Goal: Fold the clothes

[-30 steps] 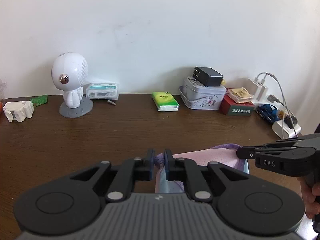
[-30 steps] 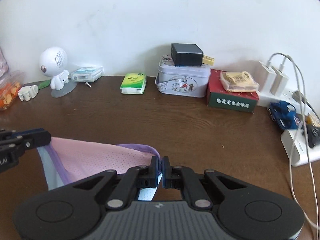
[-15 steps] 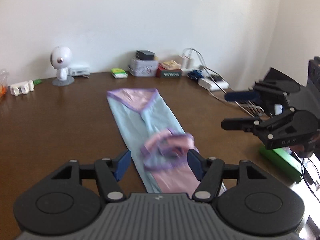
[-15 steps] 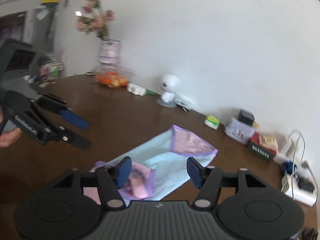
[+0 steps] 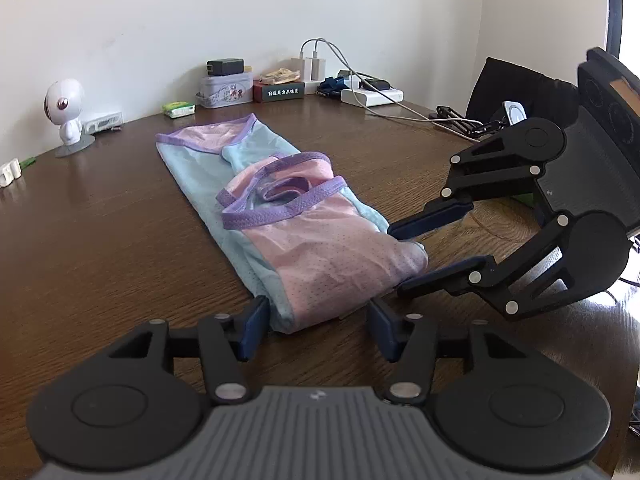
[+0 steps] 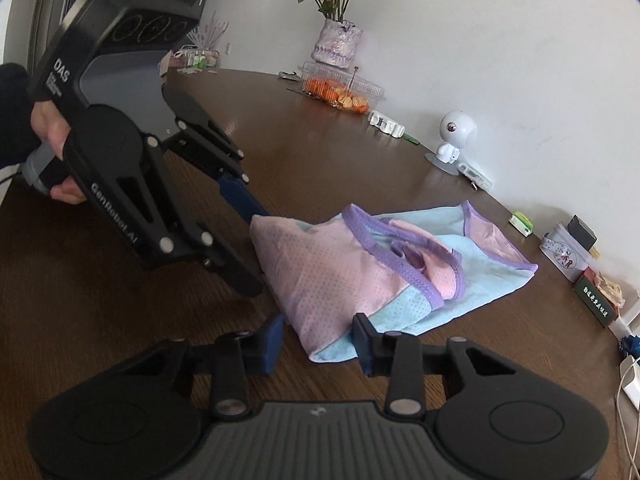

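The brown wooden table (image 5: 100, 232) carries a pink and pale-blue mesh garment (image 5: 280, 216) with purple trim, lying folded over on itself in a long strip. At its folded near end, the left gripper (image 5: 318, 326) sits low with its jaws spread wide, the cloth's edge between them but not pinched. The right gripper (image 6: 316, 338) comes in from the side, jaws likewise spread around a corner. A white robot figurine (image 5: 66, 116) stands by the wall.

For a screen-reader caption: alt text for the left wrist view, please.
A folded pink, blue and purple garment lies on a brown table, its near end between the open left gripper. The open right gripper reaches in from the right.
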